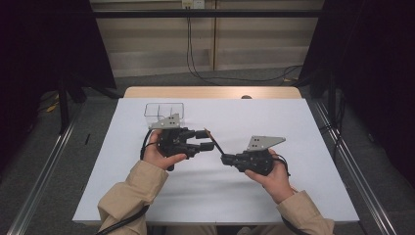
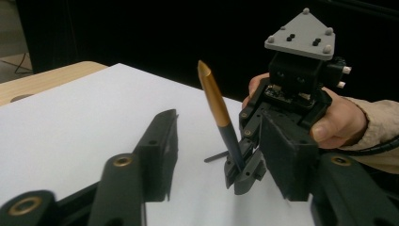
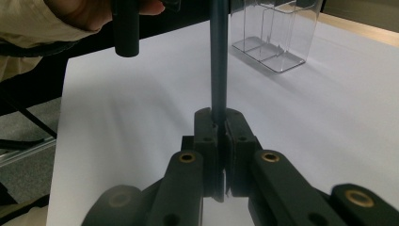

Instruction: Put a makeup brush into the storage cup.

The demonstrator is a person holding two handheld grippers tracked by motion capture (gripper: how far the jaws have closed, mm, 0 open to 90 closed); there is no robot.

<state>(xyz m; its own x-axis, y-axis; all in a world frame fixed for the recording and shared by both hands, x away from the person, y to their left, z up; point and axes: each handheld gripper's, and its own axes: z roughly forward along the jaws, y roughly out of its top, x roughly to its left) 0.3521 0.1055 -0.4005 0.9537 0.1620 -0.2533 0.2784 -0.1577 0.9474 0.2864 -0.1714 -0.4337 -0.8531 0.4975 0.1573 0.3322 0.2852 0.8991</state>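
Pen (image 2: 217,109) clamped in right tongs (image 3: 219,123), gold tip slanting toward left tongs (image 2: 226,150); those part-open, seemingly untouching.

On the counter (image 1: 313,196) a clear container (image 1: 164,111) stands at ten o'clock, just behind the left tongs (image 1: 207,139). The right tongs (image 1: 223,159) lie at four o'clock of those, a pen (image 1: 214,141) between the two.

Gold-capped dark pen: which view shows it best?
Left gripper view: the gold-capped dark pen shows whole, upright in the right gripper. The right gripper view shows its dark barrel; the high view a thin slanted line.
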